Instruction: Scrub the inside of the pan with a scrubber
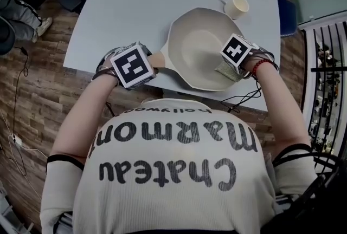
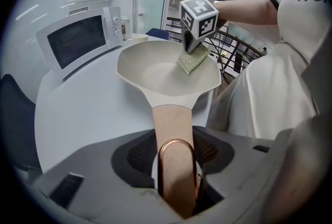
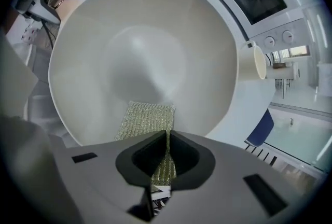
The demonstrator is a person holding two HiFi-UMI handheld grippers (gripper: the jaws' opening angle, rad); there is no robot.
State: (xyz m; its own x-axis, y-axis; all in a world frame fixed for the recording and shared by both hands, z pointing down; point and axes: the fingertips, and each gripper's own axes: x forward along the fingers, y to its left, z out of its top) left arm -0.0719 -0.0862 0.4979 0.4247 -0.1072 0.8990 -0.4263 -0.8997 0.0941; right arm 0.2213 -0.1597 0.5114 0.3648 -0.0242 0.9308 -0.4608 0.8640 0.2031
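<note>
Right claw [image 3: 167, 140] pinches a woven, greenish mesh scrubber [image 3: 148, 116] inside the smooth, round cream pan [image 3: 140, 46]; left claw [image 2: 176, 171] clamps its copper-ringed tan handle [image 2: 173, 122].

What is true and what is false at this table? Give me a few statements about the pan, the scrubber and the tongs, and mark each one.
1. The left tongs grip the pan by its handle. True.
2. The right tongs are empty. False: they are shut on the scrubber.
3. The scrubber is over the inside of the pan, near its rim. True.
4. The cup stands inside the pan. False: it stands on the table, beside the pan.
5. A microwave stands on the same table. True.
</note>
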